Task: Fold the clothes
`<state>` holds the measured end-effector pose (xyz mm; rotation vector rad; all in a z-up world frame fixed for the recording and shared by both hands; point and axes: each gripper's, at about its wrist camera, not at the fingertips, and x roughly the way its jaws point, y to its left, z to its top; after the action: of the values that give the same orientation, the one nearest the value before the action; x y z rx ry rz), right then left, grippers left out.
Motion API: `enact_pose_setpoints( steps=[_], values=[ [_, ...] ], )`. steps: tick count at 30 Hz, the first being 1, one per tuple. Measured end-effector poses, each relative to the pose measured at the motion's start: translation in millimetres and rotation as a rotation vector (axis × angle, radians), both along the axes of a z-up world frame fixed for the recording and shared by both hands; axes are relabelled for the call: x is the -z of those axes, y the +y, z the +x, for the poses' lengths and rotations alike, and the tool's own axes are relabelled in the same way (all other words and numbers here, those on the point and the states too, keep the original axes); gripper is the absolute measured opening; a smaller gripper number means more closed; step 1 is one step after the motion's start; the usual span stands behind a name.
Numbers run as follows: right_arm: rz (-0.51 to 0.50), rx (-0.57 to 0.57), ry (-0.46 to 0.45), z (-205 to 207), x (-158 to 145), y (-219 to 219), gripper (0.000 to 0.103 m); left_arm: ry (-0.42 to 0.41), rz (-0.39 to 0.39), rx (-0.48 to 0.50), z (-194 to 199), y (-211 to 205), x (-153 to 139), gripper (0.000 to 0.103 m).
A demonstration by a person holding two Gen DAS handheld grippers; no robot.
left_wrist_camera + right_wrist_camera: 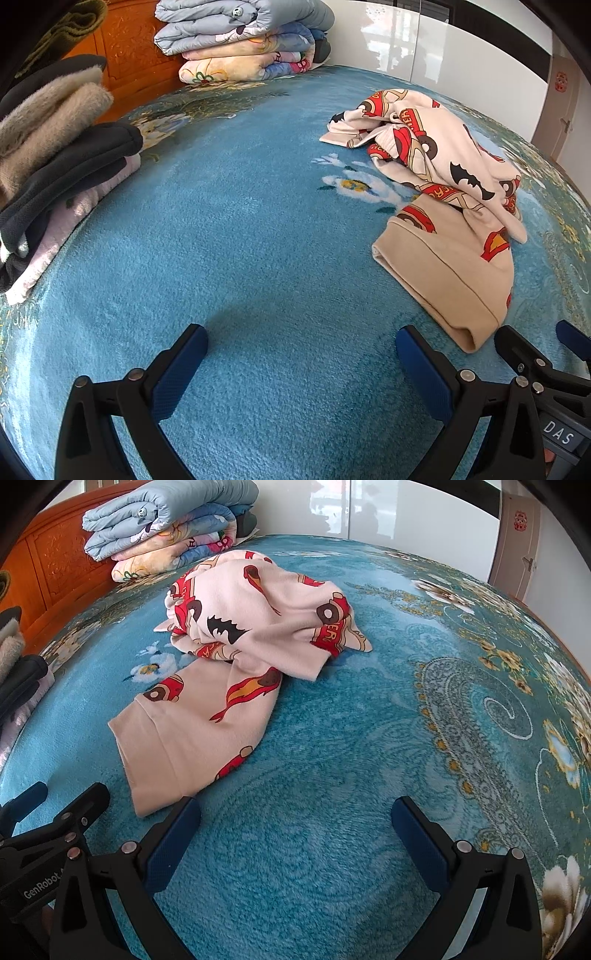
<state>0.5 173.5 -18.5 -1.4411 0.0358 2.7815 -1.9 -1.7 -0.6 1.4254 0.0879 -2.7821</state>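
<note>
A stack of folded grey and pink fleece clothes [55, 177] looks done; the crumpled cream car-print garment [236, 657] awaits folding, left claw [301, 354] and right claw [295, 823] both released, empty

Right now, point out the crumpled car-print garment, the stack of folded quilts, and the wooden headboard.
car-print garment [258, 605]: right wrist view, on its bunched upper part.
stack of folded quilts [166, 528]: right wrist view, on the blue top quilt.
wooden headboard [129, 48]: left wrist view, on its carved panel.
</note>
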Motion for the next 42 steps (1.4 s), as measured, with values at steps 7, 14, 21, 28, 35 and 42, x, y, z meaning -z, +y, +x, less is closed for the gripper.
enact_pose_setpoints(
  steps=[7, 14, 21, 28, 35, 42],
  values=[
    [-0.004, 0.001, 0.005, -1.9, 0.7, -0.6, 0.103, -0.002, 0.006, -0.006, 10.0, 0.3, 0.2, 0.103],
    [0.000, 0.001, 0.011, 0.4, -0.1, -0.3, 0.103, -0.013, 0.003, 0.001, 8.4, 1.9, -0.2, 0.103],
    [-0.021, 0.028, 0.037, 4.9, -17.0, 24.9, 0.103, 0.005, -0.203, 0.118, -23.7, 31.2, -20.3, 0.103],
    [-0.108, 0.240, 0.124, 9.0, -39.4, 94.9, 0.103, 0.024, -0.083, 0.184, -88.8, 86.0, -54.4, 0.103],
    [-0.135, 0.242, 0.085, 3.4, -34.9, 104.7, 0.103, -0.099, 0.104, 0.096, -138.8, 99.9, -29.4, 0.025],
    [-0.180, 0.242, 0.125, 9.6, -41.3, 108.5, 0.103, 0.035, 0.292, 0.055, -99.1, 76.2, -65.8, 0.005]
  ],
)
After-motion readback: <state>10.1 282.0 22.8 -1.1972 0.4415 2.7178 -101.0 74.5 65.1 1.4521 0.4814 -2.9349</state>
